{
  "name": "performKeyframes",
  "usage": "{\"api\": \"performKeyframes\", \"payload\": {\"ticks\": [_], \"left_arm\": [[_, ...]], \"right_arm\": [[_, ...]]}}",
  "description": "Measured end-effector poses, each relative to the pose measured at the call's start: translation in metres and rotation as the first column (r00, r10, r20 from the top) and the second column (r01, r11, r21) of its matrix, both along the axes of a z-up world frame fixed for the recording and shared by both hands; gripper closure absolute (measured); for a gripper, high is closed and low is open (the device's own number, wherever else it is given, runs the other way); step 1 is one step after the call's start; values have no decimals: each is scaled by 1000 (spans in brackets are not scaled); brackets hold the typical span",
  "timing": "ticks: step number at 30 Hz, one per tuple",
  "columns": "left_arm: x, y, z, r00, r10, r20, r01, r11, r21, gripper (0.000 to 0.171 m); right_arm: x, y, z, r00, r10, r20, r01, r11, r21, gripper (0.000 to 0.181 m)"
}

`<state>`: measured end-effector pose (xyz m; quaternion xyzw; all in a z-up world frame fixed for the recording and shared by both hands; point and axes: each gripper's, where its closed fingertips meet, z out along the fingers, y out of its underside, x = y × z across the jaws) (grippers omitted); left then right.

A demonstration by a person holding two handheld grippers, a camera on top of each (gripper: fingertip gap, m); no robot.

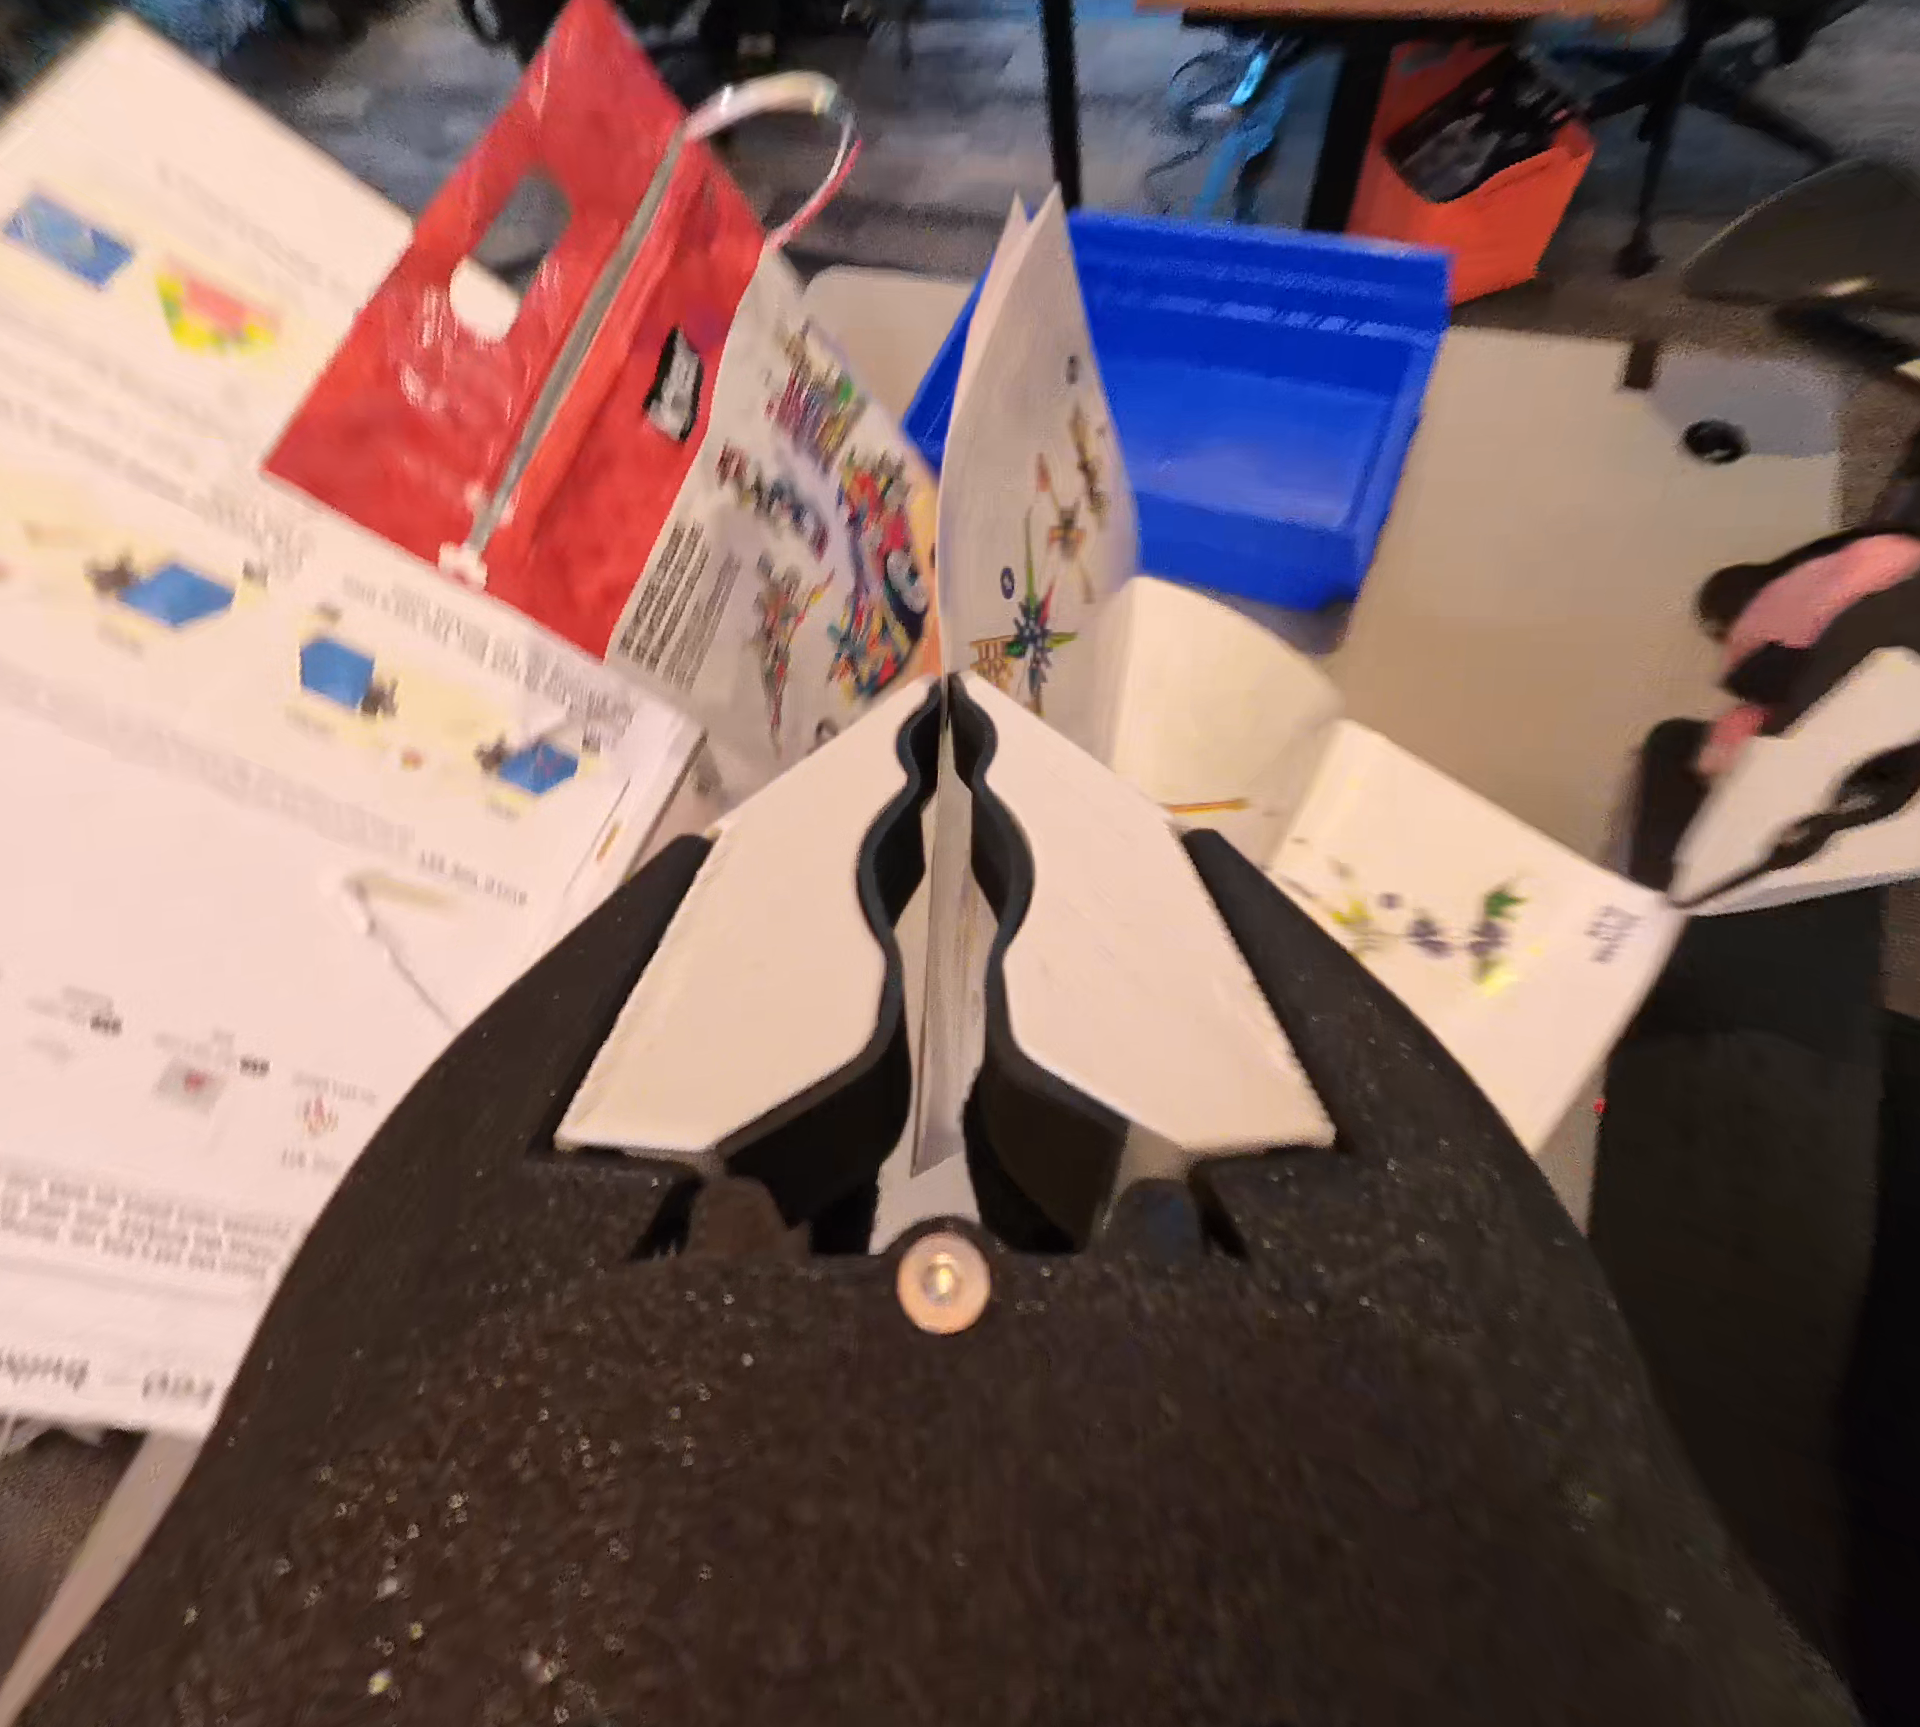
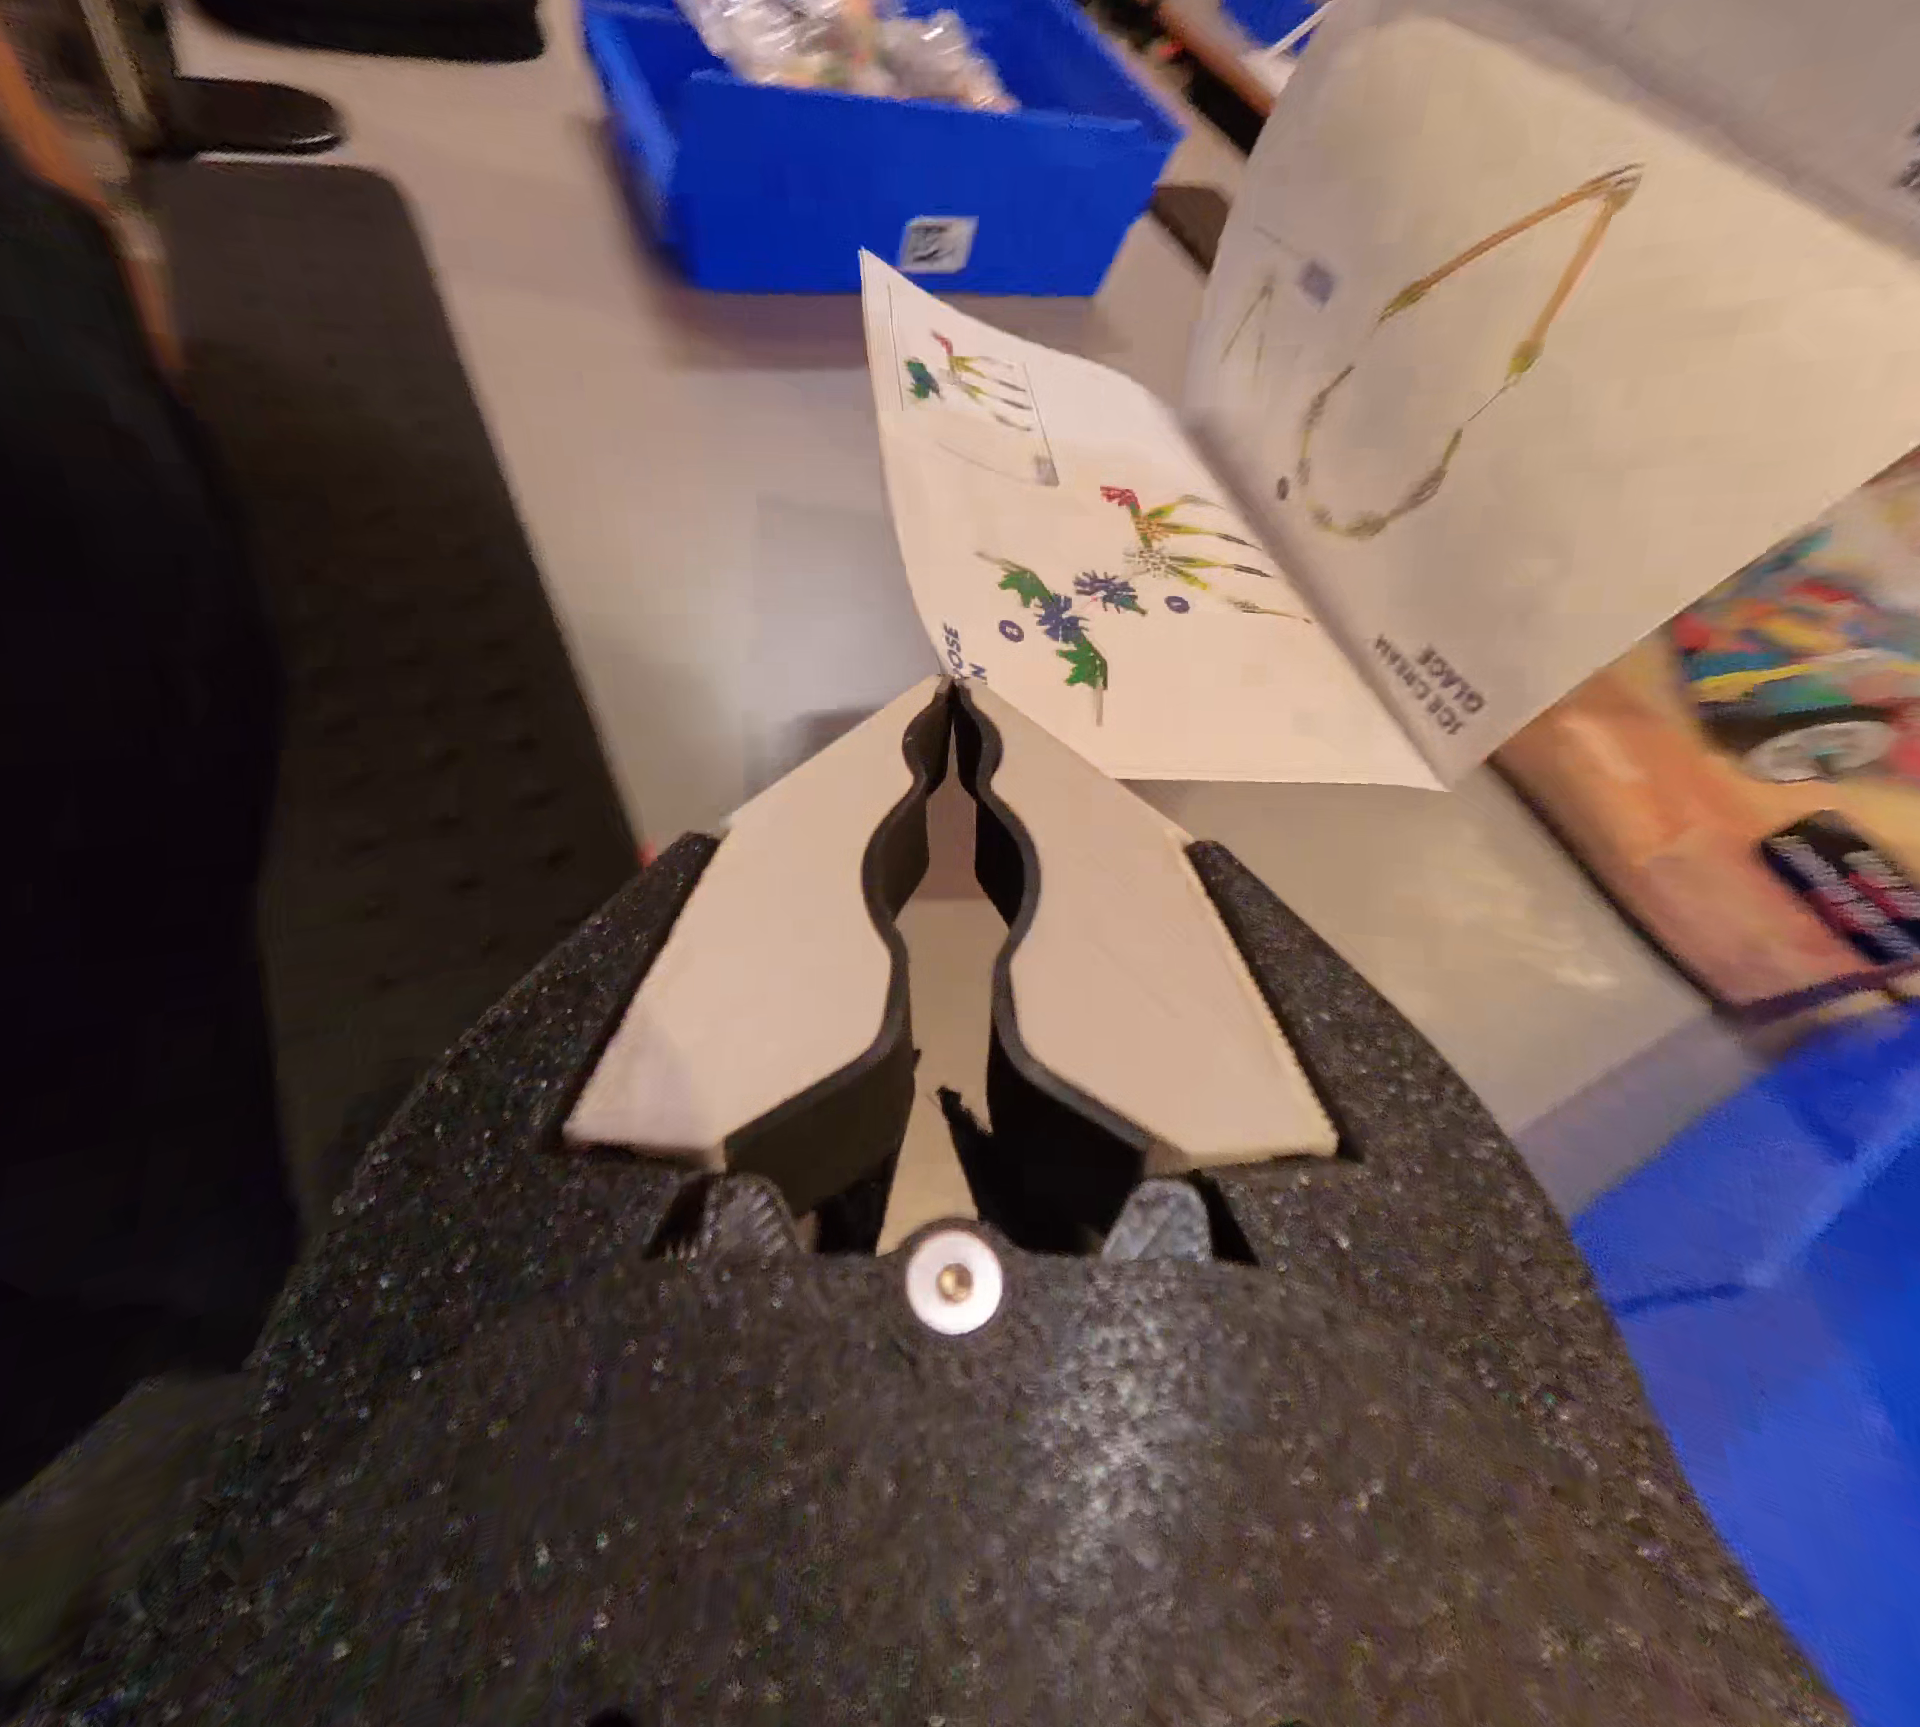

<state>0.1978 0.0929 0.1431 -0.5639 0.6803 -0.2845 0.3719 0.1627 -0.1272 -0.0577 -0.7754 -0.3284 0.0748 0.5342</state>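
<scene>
My left gripper is shut on a folded white instruction sheet printed with coloured build drawings. The sheet stands edge-on between the jaws and rises above the fingertips. A lower page of the same sheet spreads to the right, where the other gripper pinches its corner. In the right wrist view, my right gripper is shut on the near corner of the sheet. That page hangs just above the grey table, and the rest of the sheet folds upward at the right.
A blue bin holding clear bags of small parts sits beyond the sheet; it also shows in the left wrist view. A red-topped printed bag and a large printed paper lie to the left. A colourful package lies at the right. The tips of one gripper are about 30 cm away from the tips of the other.
</scene>
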Motion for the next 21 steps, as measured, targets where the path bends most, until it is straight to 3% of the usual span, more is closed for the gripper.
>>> {"api": "performKeyframes", "payload": {"ticks": [5,7,10,12,13,15,17,19,21], "left_arm": [[-13,37,-88,982,108,-154,-121,990,-78,171],[-21,55,-139,952,157,-262,-173,984,-36,171],[-27,61,-222,921,143,-361,-191,977,-100,171],[-41,70,-274,875,199,-442,-250,966,-60,149],[-43,69,-285,877,205,-435,-245,969,-38,136],[-48,63,-284,883,242,-402,-260,965,9,116],[-48,45,-262,910,240,-339,-237,970,50,103],[-42,1,-232,957,138,-255,-137,990,21,104],[-43,-68,-216,974,-55,-221,40,996,-74,113]], "right_arm": [[-22,-44,-29,990,103,-94,-116,983,-143,181],[-27,-57,-40,982,126,-144,-153,968,-201,181],[-30,-66,-59,979,129,-156,-167,952,-258,181],[-34,-68,-70,978,134,-158,-175,943,-283,181],[-36,-69,-75,978,136,-158,-178,940,-292,181],[-39,-69,-80,978,125,-166,-171,938,-302,181],[-40,-70,-82,978,118,-172,-166,939,-302,181],[-41,-70,-81,977,109,-183,-161,941,-299,181],[-41,-68,-79,977,105,-188,-158,943,-294,181]]}}
